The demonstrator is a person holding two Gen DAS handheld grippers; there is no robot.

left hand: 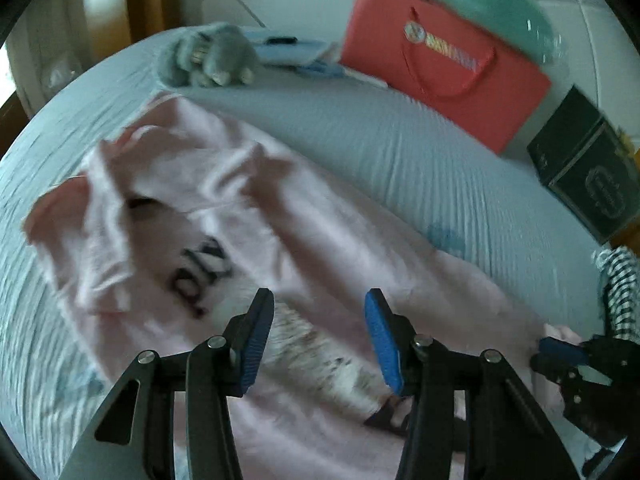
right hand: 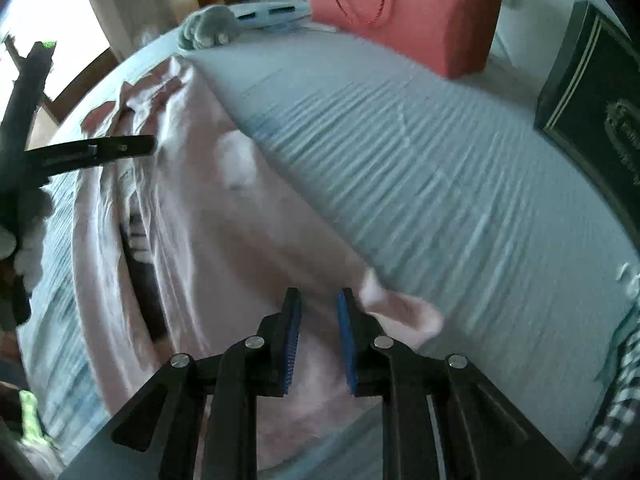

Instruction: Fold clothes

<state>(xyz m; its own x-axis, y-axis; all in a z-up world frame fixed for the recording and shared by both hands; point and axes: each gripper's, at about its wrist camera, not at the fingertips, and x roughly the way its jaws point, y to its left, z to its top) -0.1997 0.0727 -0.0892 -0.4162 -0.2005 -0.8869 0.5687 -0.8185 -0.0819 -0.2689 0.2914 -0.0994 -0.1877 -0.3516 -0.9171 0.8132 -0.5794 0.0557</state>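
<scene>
Shirt [left hand: 328, 248] pink on bed [left hand: 400, 152], bag [left hand: 440, 64] and box [left hand: 588, 168] behind, left fingers [left hand: 256, 336] apart, right fingers [right hand: 294, 332] narrowed over cloth

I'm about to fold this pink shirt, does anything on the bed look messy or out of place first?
Yes. The pink shirt lies crumpled, its upper part bunched into folds, and one corner is flipped over beside the right gripper. A red paper bag and a dark box also sit on the bed.
</scene>
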